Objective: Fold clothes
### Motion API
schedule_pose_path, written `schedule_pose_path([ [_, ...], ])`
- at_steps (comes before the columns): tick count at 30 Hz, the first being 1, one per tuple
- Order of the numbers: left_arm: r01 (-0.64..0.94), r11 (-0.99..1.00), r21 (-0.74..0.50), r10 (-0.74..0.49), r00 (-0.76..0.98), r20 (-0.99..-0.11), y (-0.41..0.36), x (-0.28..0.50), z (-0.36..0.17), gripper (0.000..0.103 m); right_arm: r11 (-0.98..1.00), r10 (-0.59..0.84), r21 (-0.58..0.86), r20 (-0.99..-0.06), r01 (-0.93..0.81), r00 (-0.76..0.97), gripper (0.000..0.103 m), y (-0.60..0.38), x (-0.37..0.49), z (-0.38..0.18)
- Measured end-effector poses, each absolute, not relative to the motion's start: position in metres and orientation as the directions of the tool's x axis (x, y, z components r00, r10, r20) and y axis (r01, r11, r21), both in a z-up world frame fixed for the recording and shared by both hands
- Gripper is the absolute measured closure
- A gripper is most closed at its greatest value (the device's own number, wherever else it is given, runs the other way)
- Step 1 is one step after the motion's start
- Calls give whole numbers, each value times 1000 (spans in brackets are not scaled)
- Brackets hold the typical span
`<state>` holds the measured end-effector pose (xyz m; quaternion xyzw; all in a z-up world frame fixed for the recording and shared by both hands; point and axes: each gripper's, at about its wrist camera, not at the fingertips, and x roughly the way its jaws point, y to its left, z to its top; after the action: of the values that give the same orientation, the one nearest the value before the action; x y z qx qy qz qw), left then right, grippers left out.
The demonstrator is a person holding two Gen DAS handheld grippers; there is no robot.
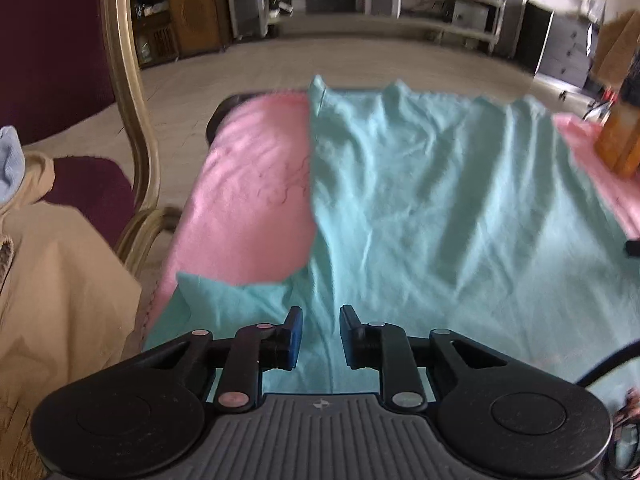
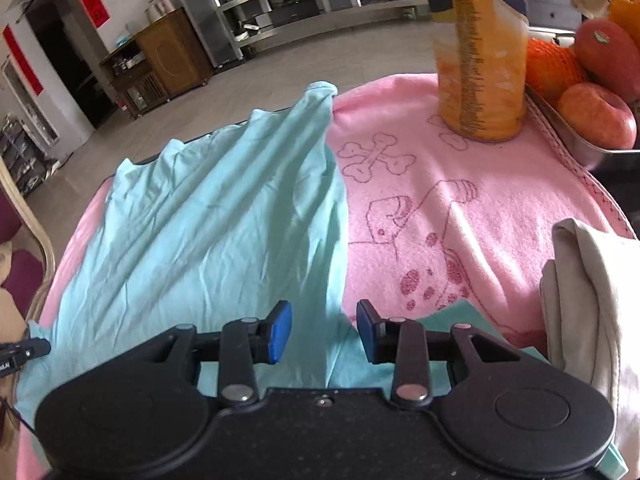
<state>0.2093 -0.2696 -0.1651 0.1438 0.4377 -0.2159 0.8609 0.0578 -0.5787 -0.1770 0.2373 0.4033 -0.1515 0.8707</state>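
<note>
**Teal T-shirt lies spread on pink blanket as both grippers hang over its near end**

A tiled room with steel shelving and a wooden cabinet (image 2: pixel 168 56) forms the backdrop to a table draped in a pink blanket (image 2: pixel 460 208) printed with cartoon bones. A wrinkled teal T-shirt (image 1: pixel 420 200) stretches away from both tools, one sleeve (image 1: pixel 216 300) just ahead-left of the left gripper (image 1: pixel 320 334) and the far hem reaching the table's far edge. The left gripper's blue pads stand a narrow gap apart above the cloth, pinching nothing. The right gripper (image 2: pixel 324 332) is likewise parted and empty, poised over the shirt's right edge where teal meets pink. Beyond and to its right stand an orange juice bottle (image 2: pixel 480 80) and a metal tray of fruit (image 2: pixel 584 140); a folded cream garment (image 2: pixel 588 304) sits close on its right. A gilt-framed chair (image 1: pixel 128 120) stands off the left gripper's left side.

The shirt looks flattened but unfolded, so the work appears to be at the first fold. The next move likely calls for each gripper to pinch a single layer at the shoulder or sleeve and carry it across without dragging the blanket.
</note>
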Motion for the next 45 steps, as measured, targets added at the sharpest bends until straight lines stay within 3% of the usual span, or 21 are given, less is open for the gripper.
schedule_pose_path([
  [2,482,872,83,-205,514,-833,-269,212,-173,81,846,-73,280,-782,453,620,68,-578,57,-179],
  [5,469,879,82,-195,511,-837,-265,215,-173,76,852,-83,263,-785,452,614,90,-577,54,-179],
  [10,448,885,127,-148,529,-835,-266,214,-174,74,853,-161,183,-798,489,580,98,-573,55,-178],
  [17,418,896,149,-112,537,-836,-259,219,-175,73,846,-246,79,-819,528,517,97,-567,58,-179],
  [19,415,897,152,-110,543,-832,-257,218,-174,75,855,-243,76,-816,513,525,91,-566,57,-179],
  [26,247,968,53,-119,631,-766,-227,220,-139,85,811,-203,219,-765,543,612,76,-577,37,-147],
  [30,402,915,-23,-273,578,-769,-245,212,-142,84,813,-100,333,-728,477,678,77,-573,37,-143],
  [34,537,843,39,-320,558,-766,-276,194,-155,80,881,16,335,-728,334,685,79,-549,54,-152],
  [37,552,828,93,-278,549,-788,-284,194,-170,79,902,75,334,-746,274,662,79,-537,62,-163],
  [39,514,845,144,-208,565,-798,-282,200,-178,70,908,57,304,-769,287,637,79,-536,63,-169],
  [44,400,902,160,-109,571,-814,-261,215,-178,70,906,-32,216,-821,363,570,90,-544,57,-178],
  [45,377,910,171,-85,575,-814,-257,215,-178,77,897,-70,193,-827,398,559,91,-548,52,-177],
])
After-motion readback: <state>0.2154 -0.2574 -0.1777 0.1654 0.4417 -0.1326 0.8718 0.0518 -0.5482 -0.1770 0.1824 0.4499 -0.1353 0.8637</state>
